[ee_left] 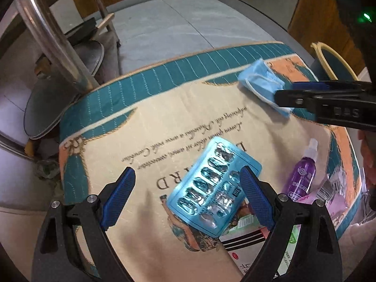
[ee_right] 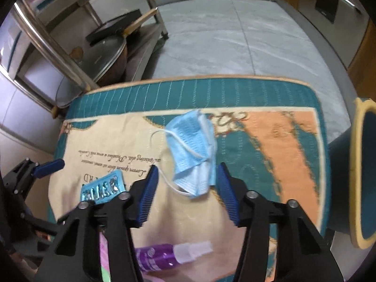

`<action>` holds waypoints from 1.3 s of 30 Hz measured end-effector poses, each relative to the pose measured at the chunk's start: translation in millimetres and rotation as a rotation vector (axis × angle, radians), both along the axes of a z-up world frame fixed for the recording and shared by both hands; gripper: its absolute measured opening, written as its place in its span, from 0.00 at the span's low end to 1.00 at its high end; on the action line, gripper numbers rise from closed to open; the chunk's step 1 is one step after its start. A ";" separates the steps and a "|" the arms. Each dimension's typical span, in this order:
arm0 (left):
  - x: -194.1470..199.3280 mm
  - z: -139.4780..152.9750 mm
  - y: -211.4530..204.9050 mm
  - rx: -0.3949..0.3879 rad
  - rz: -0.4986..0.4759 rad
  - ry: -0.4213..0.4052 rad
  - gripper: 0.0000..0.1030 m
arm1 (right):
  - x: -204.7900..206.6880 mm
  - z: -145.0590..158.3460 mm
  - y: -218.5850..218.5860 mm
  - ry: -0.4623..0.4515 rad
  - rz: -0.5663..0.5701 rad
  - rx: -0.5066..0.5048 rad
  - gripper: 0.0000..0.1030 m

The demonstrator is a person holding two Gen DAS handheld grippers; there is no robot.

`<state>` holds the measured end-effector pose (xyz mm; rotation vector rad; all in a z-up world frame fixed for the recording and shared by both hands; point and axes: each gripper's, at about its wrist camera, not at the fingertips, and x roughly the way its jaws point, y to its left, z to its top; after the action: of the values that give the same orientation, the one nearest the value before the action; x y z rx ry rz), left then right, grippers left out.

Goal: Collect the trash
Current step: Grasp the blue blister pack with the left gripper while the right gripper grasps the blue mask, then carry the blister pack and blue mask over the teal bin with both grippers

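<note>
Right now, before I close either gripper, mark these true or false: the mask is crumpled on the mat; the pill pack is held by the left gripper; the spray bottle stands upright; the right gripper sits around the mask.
1. The mask lies crumpled on the mat. True.
2. The left gripper holds the pill pack. False: its fingers straddle the pack, open.
3. The spray bottle stands upright. False: it lies on its side.
4. The right gripper brackets the mask's lower end. True, pads not pressing.

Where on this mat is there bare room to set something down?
Free: the cream patch between the teal border and blister pack, and the orange corner right of the face mask. Crowded: near edge around the purple spray bottle.
</note>
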<state>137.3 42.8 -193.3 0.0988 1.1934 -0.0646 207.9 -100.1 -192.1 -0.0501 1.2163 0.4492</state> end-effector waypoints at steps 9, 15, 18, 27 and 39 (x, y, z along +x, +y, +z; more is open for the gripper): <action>5.7 -15.4 -28.1 0.029 -0.100 0.041 0.86 | 5.6 -12.8 4.3 0.040 0.010 -0.009 0.12; 6.6 -27.1 -38.6 0.040 -0.131 0.077 0.86 | 7.6 7.9 -5.0 -0.009 -0.010 0.052 0.07; 6.0 -34.2 -45.5 0.057 -0.157 0.106 0.86 | 7.9 15.8 -10.4 -0.025 -0.014 0.072 0.07; 16.1 -32.5 -37.5 -0.027 -0.112 0.134 0.68 | 3.6 26.8 -29.1 -0.034 -0.034 0.103 0.07; 20.1 14.3 -54.8 -0.046 -0.073 -0.027 0.66 | -20.5 75.3 -89.3 -0.141 -0.060 0.095 0.07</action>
<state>157.4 -12.0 -179.1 0.1024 1.1605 -0.1546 187.4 -189.4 -116.9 0.0357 1.0539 0.4436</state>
